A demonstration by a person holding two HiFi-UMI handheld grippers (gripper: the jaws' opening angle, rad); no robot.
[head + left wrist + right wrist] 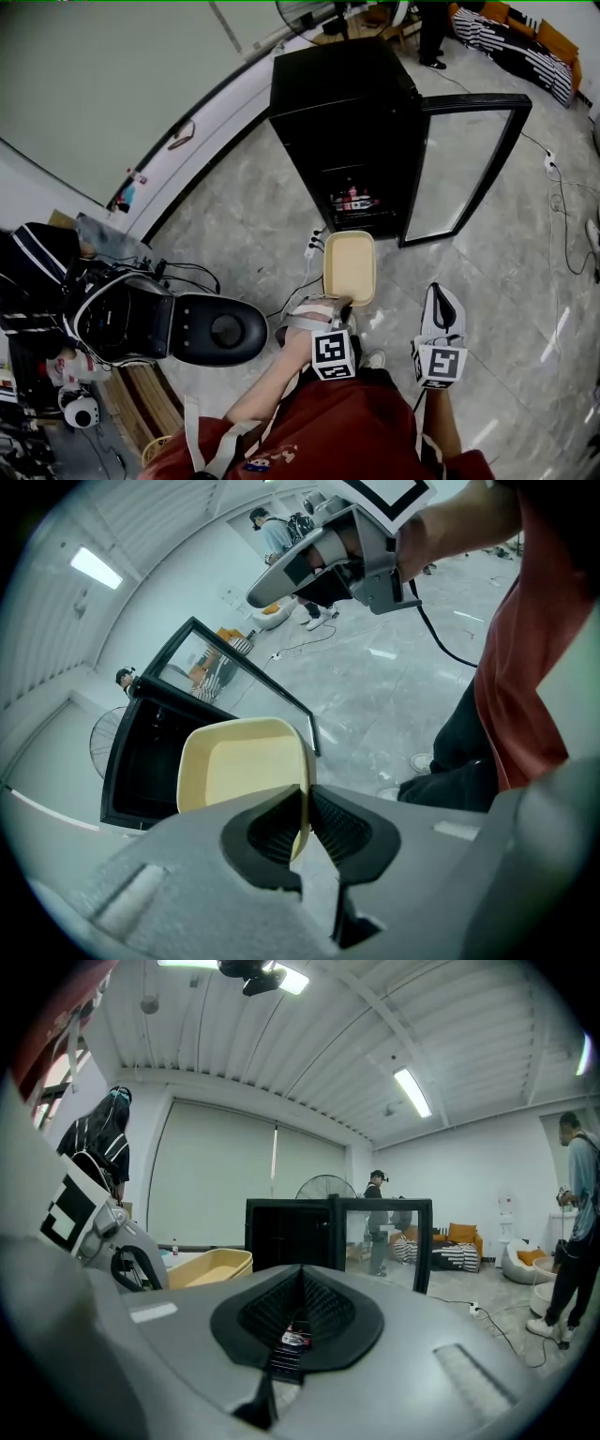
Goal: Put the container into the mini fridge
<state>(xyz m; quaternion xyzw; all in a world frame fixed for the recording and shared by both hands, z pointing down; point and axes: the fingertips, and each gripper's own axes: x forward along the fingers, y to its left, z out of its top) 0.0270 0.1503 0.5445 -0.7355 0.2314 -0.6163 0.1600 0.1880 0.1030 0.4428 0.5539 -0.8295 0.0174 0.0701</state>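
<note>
The container (349, 268) is a shallow cream tub, empty as far as the views show. It hangs in the air at mid-frame of the head view, just below the open mouth of the mini fridge (342, 141) and not yet inside it. The left gripper (305, 822) is clenched on the tub's near rim: in the left gripper view the thin wall runs edge-on between the two ribbed pads (272, 832), which press it from both sides. Pinching one edge this way leaves the far end free to lead into the cabinet, I judge, with the tub roughly level. The right gripper (300, 1312) has its jaws closed together on nothing. It is held beside the left at the lower right of the head view — probably spare for the glass door (469, 159), which stands swung wide to the right of the cabinet. Some red-labelled items (354, 201) sit low inside the fridge — the tub will likely need a free shelf
</note>
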